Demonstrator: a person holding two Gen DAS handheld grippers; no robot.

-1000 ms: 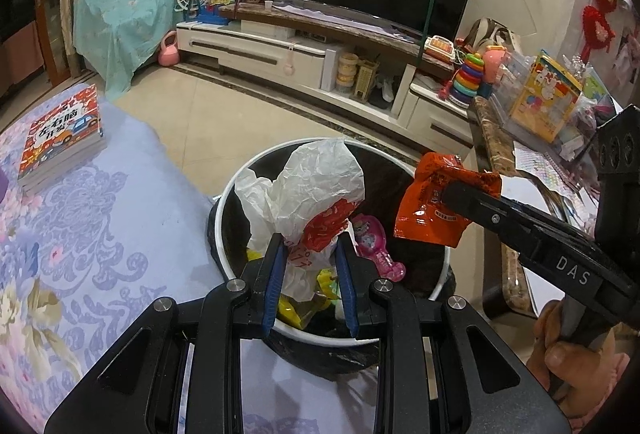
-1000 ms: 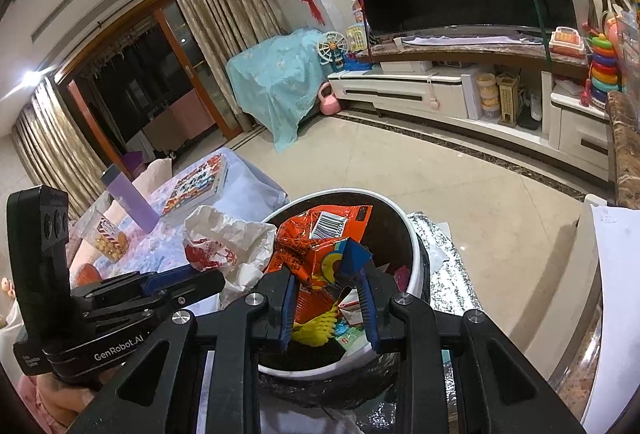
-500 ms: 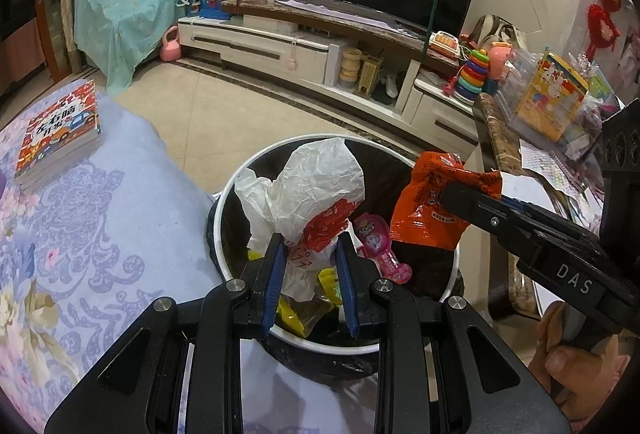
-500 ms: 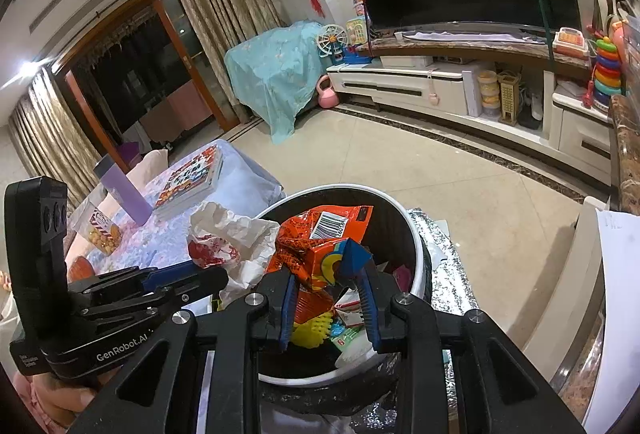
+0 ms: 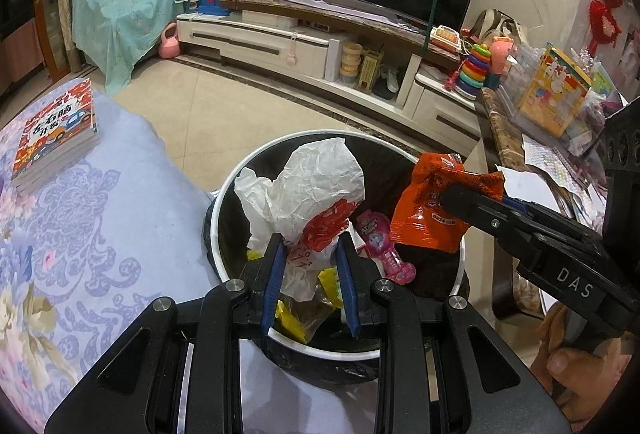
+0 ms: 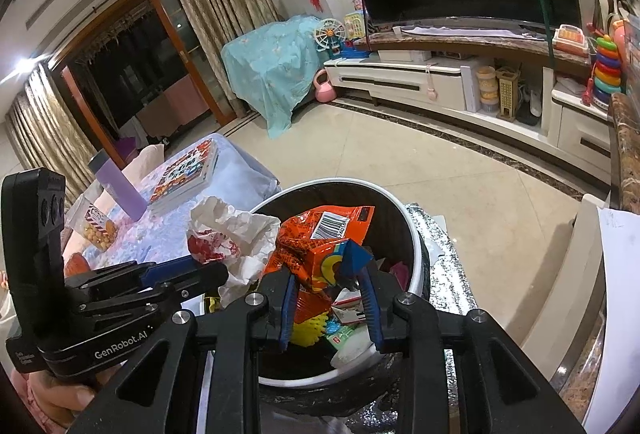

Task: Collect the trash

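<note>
A round trash bin (image 5: 256, 162) with a white rim and black liner stands below both grippers; it also shows in the right wrist view (image 6: 408, 218). My left gripper (image 5: 310, 254) is shut on a crumpled white paper wrapper with red print (image 5: 308, 190), held over the bin. My right gripper (image 6: 326, 282) is shut on an orange snack bag (image 6: 320, 246), also over the bin; the bag shows in the left wrist view (image 5: 428, 214). Several wrappers lie inside the bin, among them a pink packet (image 5: 380, 238).
A table with a blue floral cloth (image 5: 80, 234) lies left of the bin, with a stack of books (image 5: 52, 134), a purple bottle (image 6: 116, 182) and a snack cup (image 6: 96, 226). A TV stand (image 5: 300, 42) is beyond. A cluttered side table (image 5: 540, 138) stands at right.
Both grippers have shifted only slightly over the bin, each still holding its piece of trash.
</note>
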